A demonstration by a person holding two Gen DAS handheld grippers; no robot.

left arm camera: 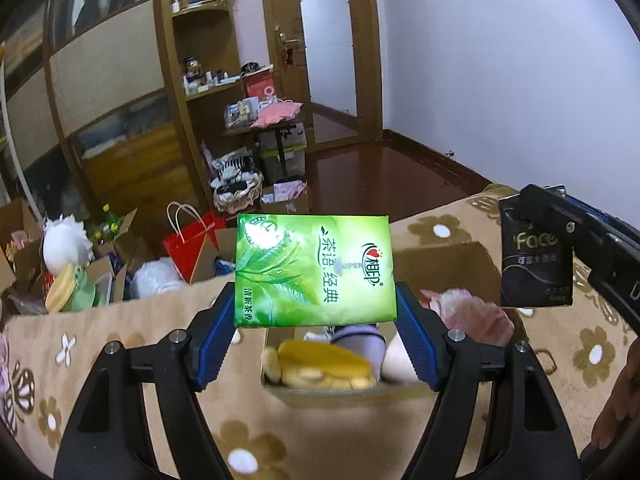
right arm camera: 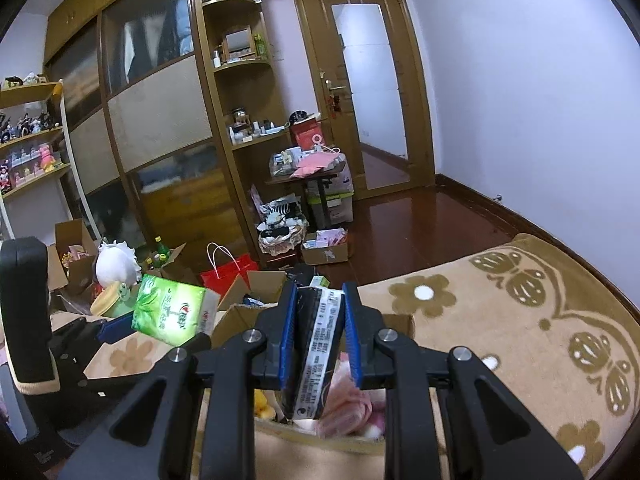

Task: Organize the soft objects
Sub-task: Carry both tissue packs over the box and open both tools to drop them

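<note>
Glossy film wraps the green tissue pack (left arm camera: 314, 270), a soft flat rectangle printed with leaves and Chinese characters; the left gripper (left arm camera: 315, 320) has it pinched by its lower side edges between ribbed blue pads, jaws spread wide to the pack's width, and holds it up in the air above the cardboard box (left arm camera: 448, 258). To its right the right gripper (right arm camera: 319, 340) is nearly closed on a slim black tissue pack (right arm camera: 314, 344), also shiny, gripped across its thin faces so that its narrow white-printed side edge faces the right wrist camera; from the left wrist view its front reads "Face" in gold. Both packs hang over the open box, which sits on a plush beige blanket (right arm camera: 520, 320) patterned with brown flowers and butterflies. Inside the box lie a yellow plush toy (left arm camera: 320, 364), a fluffy pink item (left arm camera: 472, 312) and something pale lilac, all blurred and partly hidden behind the packs and gripper fingers, so their shapes are hard to make out. A hand's edge is cut off at the left wrist view's lower right corner.
</note>
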